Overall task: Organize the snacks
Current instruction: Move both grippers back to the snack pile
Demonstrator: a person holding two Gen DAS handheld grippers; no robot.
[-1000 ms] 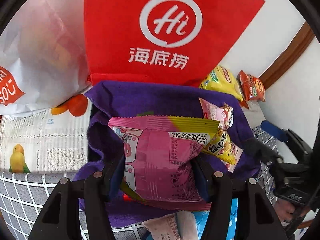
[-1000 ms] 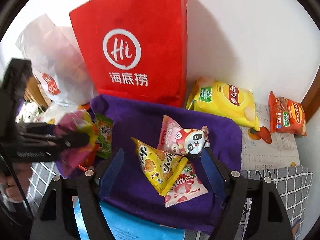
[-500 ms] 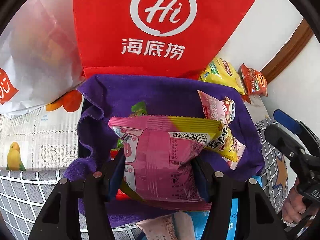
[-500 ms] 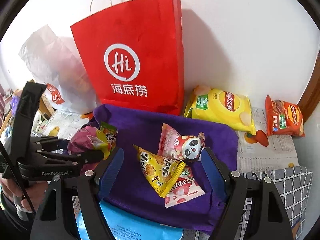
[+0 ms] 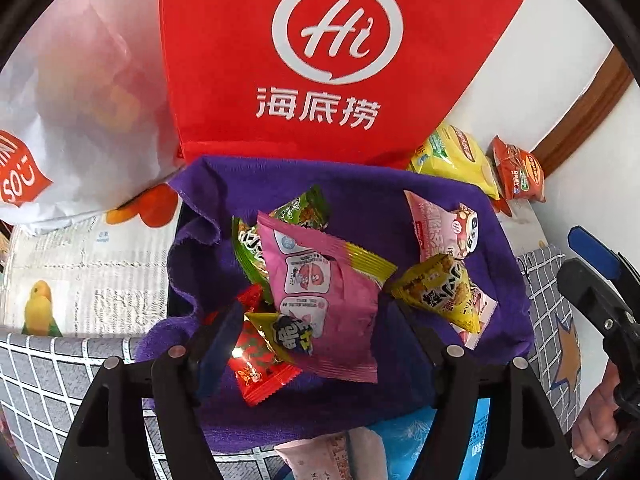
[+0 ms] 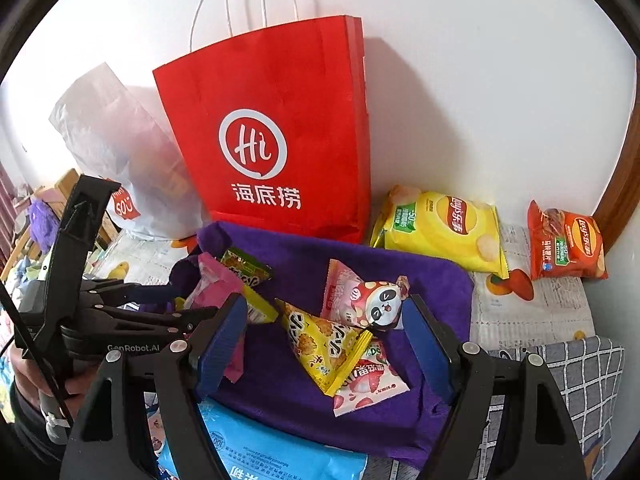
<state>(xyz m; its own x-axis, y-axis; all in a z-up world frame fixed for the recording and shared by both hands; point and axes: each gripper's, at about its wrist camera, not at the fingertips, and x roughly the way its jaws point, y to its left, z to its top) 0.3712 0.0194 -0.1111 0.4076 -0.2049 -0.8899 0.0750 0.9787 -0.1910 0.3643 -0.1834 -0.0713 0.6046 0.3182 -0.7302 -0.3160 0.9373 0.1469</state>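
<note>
One pink packet between left tongs

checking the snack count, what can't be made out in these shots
- Red bag: contents hidden by its walls, both views.
- White bag: contents a blur through the plastic, left view.
- Blue packet: cut off by the bottom edge, right view.
- Red packet: partly under the pink packet, left view.

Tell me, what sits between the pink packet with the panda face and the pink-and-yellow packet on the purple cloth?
A yellow triangular snack packet, lying on the purple cloth over a strawberry packet; the right wrist view shows it best.
</note>
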